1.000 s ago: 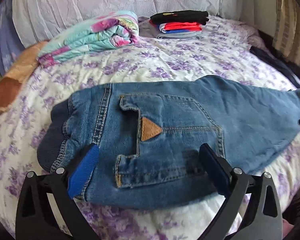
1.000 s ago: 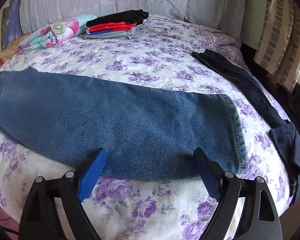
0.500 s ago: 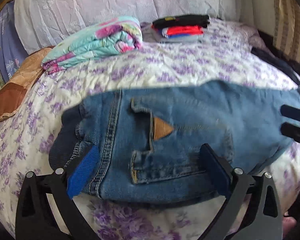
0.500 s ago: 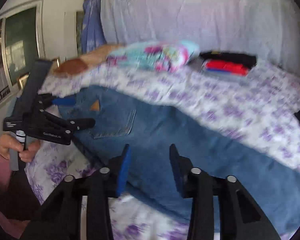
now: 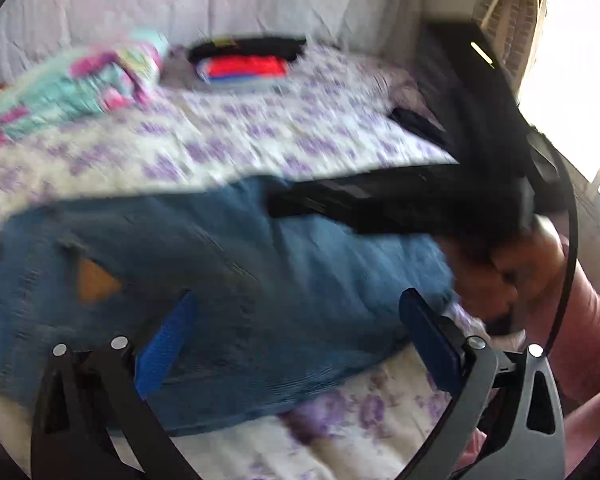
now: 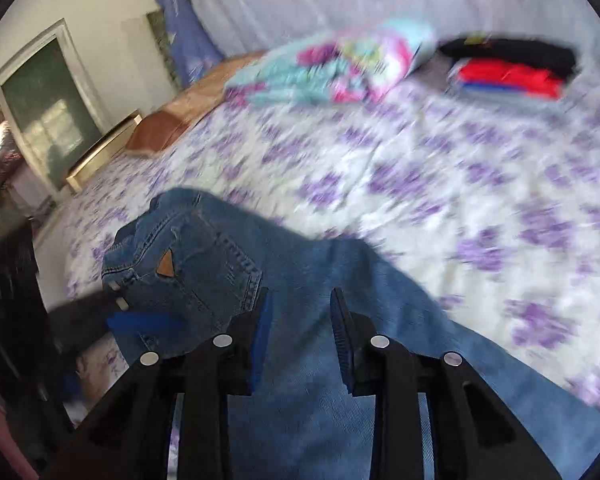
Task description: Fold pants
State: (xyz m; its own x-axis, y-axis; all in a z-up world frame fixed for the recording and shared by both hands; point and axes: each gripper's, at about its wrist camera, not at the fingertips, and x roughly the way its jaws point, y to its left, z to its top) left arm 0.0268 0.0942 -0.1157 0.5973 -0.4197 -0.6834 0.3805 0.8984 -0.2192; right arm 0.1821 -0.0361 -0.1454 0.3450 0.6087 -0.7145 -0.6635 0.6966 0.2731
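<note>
Blue jeans (image 5: 236, 280) with a tan triangular patch lie on the floral bedspread (image 5: 260, 136). My left gripper (image 5: 300, 320) is open, its blue pads apart over the jeans' seat and thigh. My right gripper (image 6: 300, 312) hovers over the jeans (image 6: 228, 264) near the back pocket, its jaws narrowed with a gap and nothing between them. The right gripper's black body (image 5: 400, 200) also shows in the left wrist view, reaching across the jeans. The left gripper's blue pad (image 6: 144, 322) shows at the jeans' edge in the right wrist view. Both views are motion-blurred.
A folded colourful blanket (image 5: 72, 88) and a stack of folded red, blue and black clothes (image 5: 248, 60) lie at the back of the bed. A dark garment (image 5: 420, 124) lies at the right. A brown cushion (image 6: 172, 124) and a door (image 6: 48, 108) are at the left.
My right gripper has swung from the leg hem toward the waist end and narrowed its jaws. My left gripper has shifted right along the jeans, staying open.
</note>
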